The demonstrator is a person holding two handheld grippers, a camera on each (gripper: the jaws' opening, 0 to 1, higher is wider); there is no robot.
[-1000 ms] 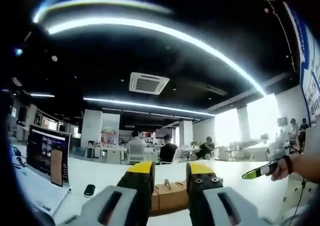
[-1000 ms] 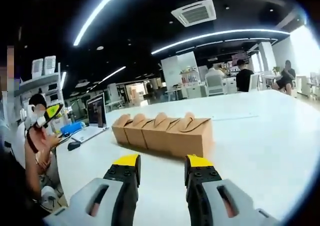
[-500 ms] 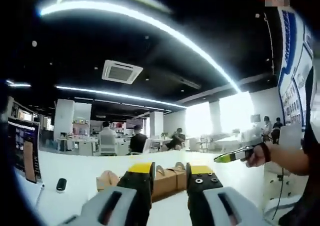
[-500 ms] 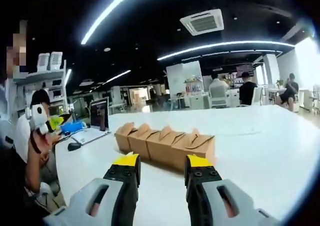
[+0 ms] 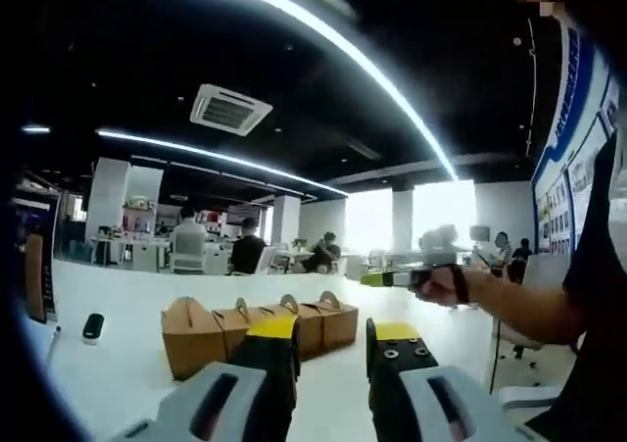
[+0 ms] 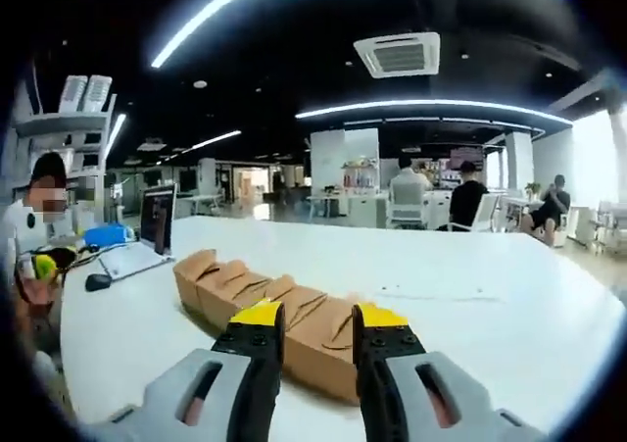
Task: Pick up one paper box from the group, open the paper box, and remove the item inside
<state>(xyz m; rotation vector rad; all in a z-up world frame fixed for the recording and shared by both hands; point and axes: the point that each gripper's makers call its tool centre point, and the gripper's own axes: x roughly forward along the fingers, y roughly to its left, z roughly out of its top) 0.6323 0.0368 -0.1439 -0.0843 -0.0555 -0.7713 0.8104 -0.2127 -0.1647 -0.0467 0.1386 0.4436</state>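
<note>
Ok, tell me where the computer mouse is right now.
In the right gripper view the computer mouse lies on the white table at the left, just in front of the open laptop and left of the row of paper boxes.

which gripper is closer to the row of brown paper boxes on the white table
Right. The right gripper sits just over the row of brown paper boxes, its near end between its jaws; the left gripper is further back.
</note>
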